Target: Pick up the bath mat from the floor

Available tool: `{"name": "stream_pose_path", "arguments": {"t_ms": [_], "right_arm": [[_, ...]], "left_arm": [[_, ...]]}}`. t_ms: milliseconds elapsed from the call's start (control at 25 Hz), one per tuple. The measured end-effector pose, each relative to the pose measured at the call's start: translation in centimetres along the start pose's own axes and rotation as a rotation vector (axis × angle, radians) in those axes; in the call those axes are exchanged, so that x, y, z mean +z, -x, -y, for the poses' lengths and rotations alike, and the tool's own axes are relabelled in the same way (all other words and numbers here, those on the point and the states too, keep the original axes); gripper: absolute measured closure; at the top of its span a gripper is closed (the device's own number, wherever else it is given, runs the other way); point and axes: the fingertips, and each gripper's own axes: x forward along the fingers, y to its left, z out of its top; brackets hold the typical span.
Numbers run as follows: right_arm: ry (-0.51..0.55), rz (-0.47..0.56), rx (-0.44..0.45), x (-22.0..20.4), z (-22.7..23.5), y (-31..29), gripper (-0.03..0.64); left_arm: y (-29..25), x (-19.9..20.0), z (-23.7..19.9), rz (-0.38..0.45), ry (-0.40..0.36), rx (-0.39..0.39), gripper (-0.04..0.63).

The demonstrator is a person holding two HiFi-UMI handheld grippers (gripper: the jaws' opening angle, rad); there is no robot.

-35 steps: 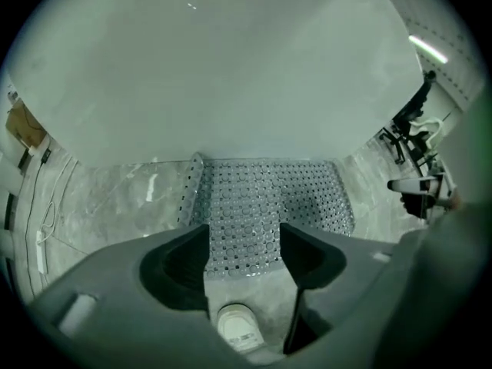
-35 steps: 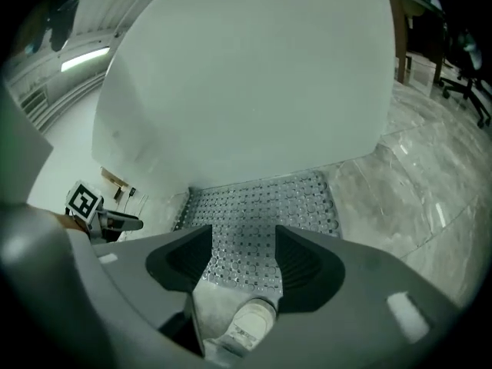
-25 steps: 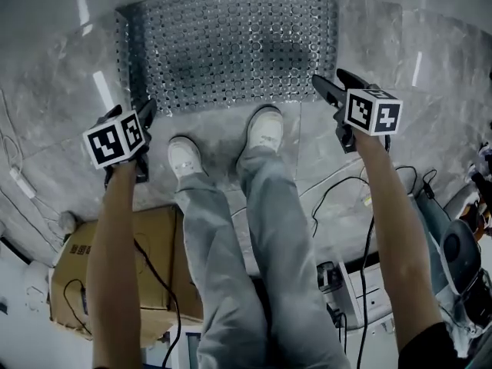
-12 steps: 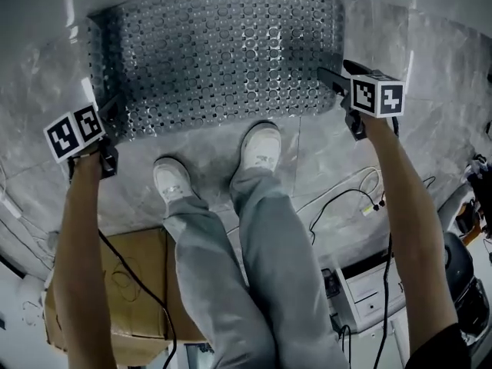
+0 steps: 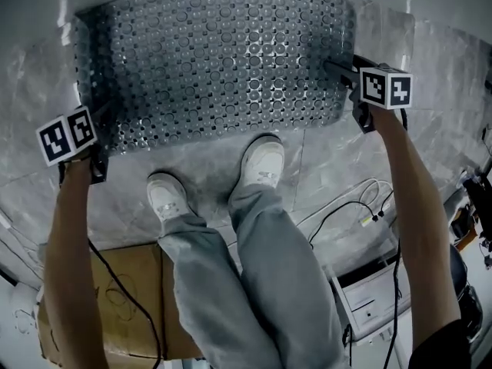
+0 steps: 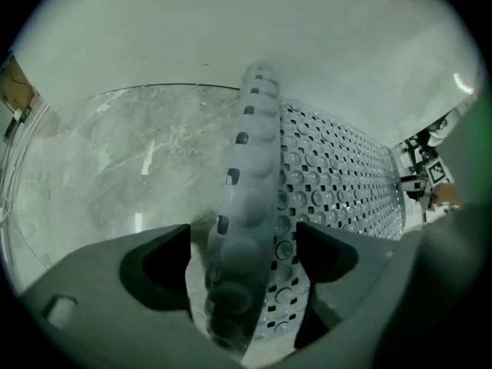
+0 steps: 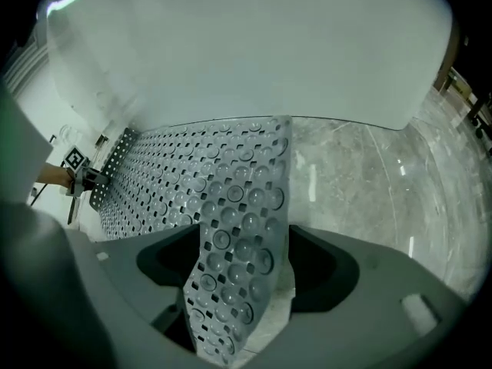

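The bath mat [image 5: 223,60], a see-through grey sheet studded with suction cups and punched with holes, lies flat on the grey marble floor [image 5: 323,160]. Its far long edge runs along the foot of a white wall [image 7: 246,44]. The person's two white shoes [image 5: 264,158] stand just off the mat's near edge. Further back from the mat, behind the legs, there is a cardboard box [image 5: 123,298], with black cables [image 5: 346,210] trailing over the marble off the mat's right near corner.

A second ago both tools were held higher, above the mat's near corners. Since then they have dropped and spread apart, one to each short end of the mat, with their jaws opening as they came down.

The left gripper [image 6: 244,248] now has its jaws spread wide at the mat's left end. That edge curls up between them, with a gap on either side, so the pads are not pressing on it. The right gripper [image 7: 238,260] is just as wide at the mat's right end. The right edge rises between its jaws, not squeezed.
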Motion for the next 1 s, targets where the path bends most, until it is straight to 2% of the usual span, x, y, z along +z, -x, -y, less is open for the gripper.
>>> {"name": "stream_pose_path", "arguments": {"t_ms": [120,200,280,480,560,680,720,760,840,880,920,960,1000], "right_arm": [[0.002,-0.001,-0.006,0.2,-0.5,-1.0,0.250],[-0.002,0.001,0.001,0.4,-0.7,-1.4,0.306],[-0.020,0.009,0.053,1.1,-1.9,-1.5,0.338],[-0.059,-0.014,0.115,1.5,-3.6,-1.1,0.357],[-0.061,-0.039,0.120,1.1,-3.4,-1.0,0.392],[-0.032,-0.063,0.085,0.7,-2.5,-1.6,0.400],[-0.022,-0.056,0.064,0.7,-2.1,-1.8,0.399],[-0.025,-0.040,0.047,0.8,-1.8,-2.0,0.436],[-0.098,0.002,0.045,1.3,-1.4,-1.9,0.471],[-0.155,0.023,0.052,1.6,-1.4,-1.7,0.519],[-0.202,0.041,0.051,1.9,-1.5,-1.6,0.565],[-0.228,0.052,0.041,1.9,-1.7,-1.5,0.589],[-0.237,0.052,0.030,1.6,-2.0,-1.3,0.589]], "left_arm": [[-0.3,0.4,-0.4,0.022,0.020,0.011,0.164],[-0.1,0.6,-0.2,0.045,0.068,-0.011,0.189],[0.0,1.1,0.6,0.056,0.091,-0.058,0.213],[-0.5,0.7,1.7,-0.001,0.051,-0.055,0.213],[-0.7,0.3,1.6,-0.028,0.032,-0.034,0.213],[-0.6,-0.1,0.7,-0.052,-0.006,0.034,0.333],[-0.5,0.0,0.5,-0.048,-0.008,0.042,0.335],[-0.5,0.1,0.5,-0.043,-0.007,0.044,0.336],[-0.5,0.4,0.5,-0.045,-0.003,0.045,0.338],[-0.4,0.6,0.5,-0.055,-0.012,0.051,0.353],[-0.2,0.7,0.5,-0.066,-0.035,0.068,0.425],[0.2,0.7,0.4,-0.077,-0.071,0.093,0.552],[0.7,0.3,0.6,-0.087,-0.105,0.109,0.566]]}}
